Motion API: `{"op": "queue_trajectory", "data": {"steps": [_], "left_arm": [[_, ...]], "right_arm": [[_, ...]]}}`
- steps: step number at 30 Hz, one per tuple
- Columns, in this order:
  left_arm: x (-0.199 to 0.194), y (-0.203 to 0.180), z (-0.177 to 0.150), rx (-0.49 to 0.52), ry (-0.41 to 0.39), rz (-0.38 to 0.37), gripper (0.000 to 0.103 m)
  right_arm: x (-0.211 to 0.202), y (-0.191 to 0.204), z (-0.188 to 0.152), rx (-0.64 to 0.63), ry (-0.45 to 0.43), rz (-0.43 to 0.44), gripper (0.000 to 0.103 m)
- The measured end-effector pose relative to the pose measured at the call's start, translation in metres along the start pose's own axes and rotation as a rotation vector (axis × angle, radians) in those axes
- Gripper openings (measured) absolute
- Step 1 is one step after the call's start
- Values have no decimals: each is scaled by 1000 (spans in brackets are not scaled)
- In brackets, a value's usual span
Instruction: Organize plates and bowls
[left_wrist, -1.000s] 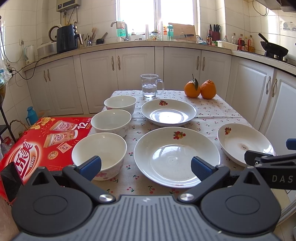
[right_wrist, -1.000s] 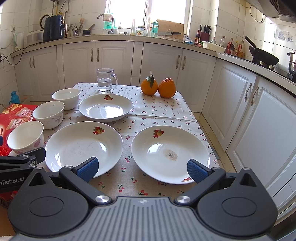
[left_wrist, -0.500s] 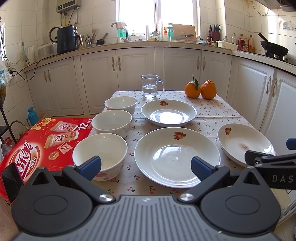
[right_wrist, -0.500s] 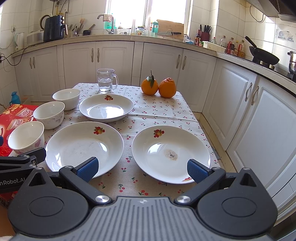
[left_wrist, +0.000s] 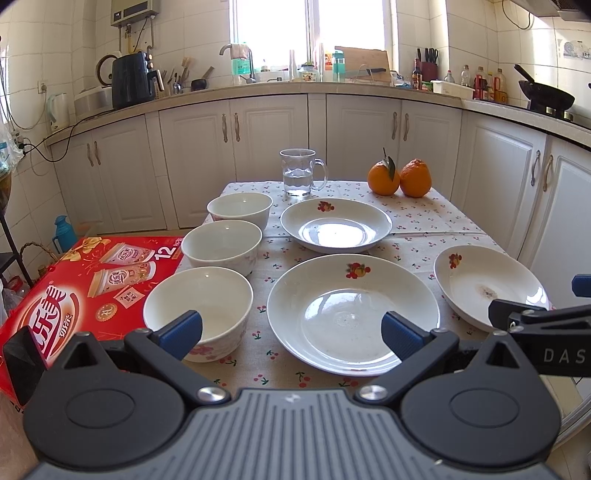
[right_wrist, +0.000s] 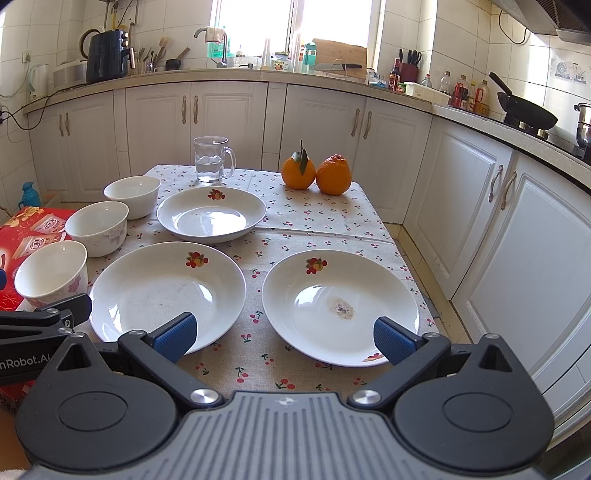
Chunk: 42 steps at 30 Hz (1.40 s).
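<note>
With nothing yet gathered, both the left gripper (left_wrist: 291, 328) and right gripper (right_wrist: 282, 332) are held spread and empty short of the centre plate (left_wrist: 352, 312), beside which three bowls (left_wrist: 221, 245) await stacking.

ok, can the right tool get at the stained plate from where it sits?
Probably yes. The right tool is open and empty, and the stained plate lies directly ahead of it on the tablecloth, its near rim between the fingers' line. Nothing stands between them.
</note>
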<state>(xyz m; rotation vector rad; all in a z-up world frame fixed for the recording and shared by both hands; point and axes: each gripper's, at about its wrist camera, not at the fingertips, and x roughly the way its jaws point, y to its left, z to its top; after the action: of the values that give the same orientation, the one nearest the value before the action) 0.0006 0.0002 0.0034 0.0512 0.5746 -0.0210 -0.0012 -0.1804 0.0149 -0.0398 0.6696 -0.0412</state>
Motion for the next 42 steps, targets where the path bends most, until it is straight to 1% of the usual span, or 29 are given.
{"op": "queue_trajectory", "data": {"steps": [7, 9, 11, 16, 19, 21, 23, 25, 29, 34, 37, 42], "left_arm": [[0, 4, 4, -14, -29, -31, 102], [2, 5, 7, -16, -21, -43, 102], [4, 6, 10, -18, -11, -71, 102], [7, 9, 20, 2, -25, -58, 102], [10, 12, 25, -10, -30, -71, 102], [16, 14, 27, -14, -12, -89, 102], [23, 15, 27, -20, 0, -113, 102], [28, 16, 27, -28, -6, -131, 102], [41, 15, 31, -26, -10, -173, 102], [63, 6, 37, 1, 49, -224, 102], [74, -2, 40, 37, 74, -260, 102], [91, -20, 49, 119, 94, -273, 102]], "right_arm": [[1, 0, 1, -18, 1, 4, 103], [1, -1, 2, -32, -3, 18, 103], [0, -2, 4, -43, -10, 24, 103], [1, -16, 6, -75, -34, 53, 103], [2, -28, 3, -101, -47, 69, 103], [5, -35, 0, -119, -41, 62, 103], [9, -43, -6, -138, -31, 54, 103], [14, -50, -12, -149, -22, 58, 103], [26, -65, -22, -136, 2, 106, 103], [51, -78, -32, -100, 64, 143, 103], [69, -85, -39, -76, 103, 159, 103], [95, -96, -46, -42, 159, 179, 103]]}}
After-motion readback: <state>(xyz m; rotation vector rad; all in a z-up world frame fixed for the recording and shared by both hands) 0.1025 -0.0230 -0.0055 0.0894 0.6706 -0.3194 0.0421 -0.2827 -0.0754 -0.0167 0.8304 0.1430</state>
